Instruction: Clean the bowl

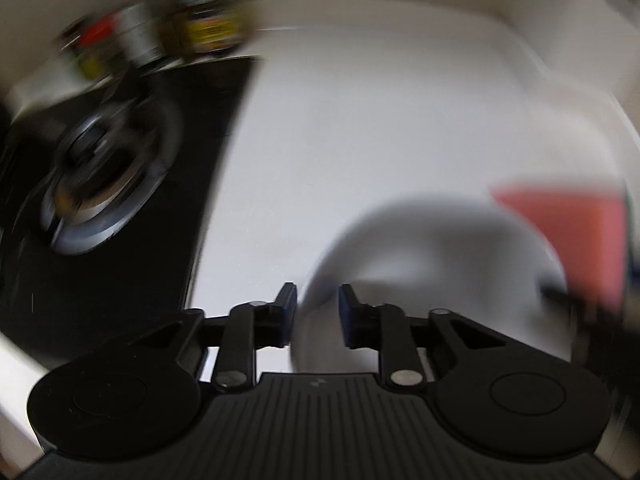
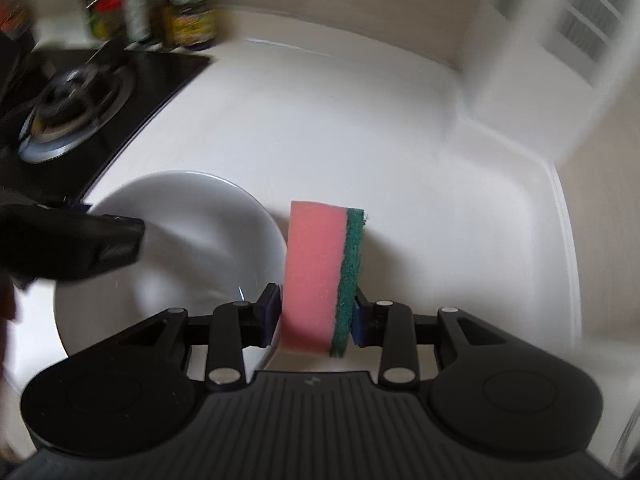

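Bowl (image 2: 172, 256) and sponge (image 2: 320, 276) are the two things at work on the white counter (image 2: 360, 128). The bowl is white and sits at the counter's left part, close to the edge of the black stove (image 2: 80, 92). The left gripper (image 1: 318, 316) has its two fingers on either side of the bowl's rim – one finger outside the wall, one inside – but the picture is blurred and a gap shows beside the rim, so I cannot tell if the fingers really press on it. In the right wrist view this same gripper (image 2: 72, 248) shows as a dark shape over the bowl's left edge.

The right gripper (image 2: 316, 316) is closed on the sponge, which stands upright between the fingers (pink foam toward the bowl, green scrubbing layer on the far side). The sponge is just beside the bowl's right rim, above the counter; if it touches the rim is not clear. In the left wrist view the sponge (image 1: 568, 232) is a pink blur at the bowl's (image 1: 432, 256) right.

Some jars and bottles (image 2: 160, 16) stand behind the stove against the wall, too blurred to read.
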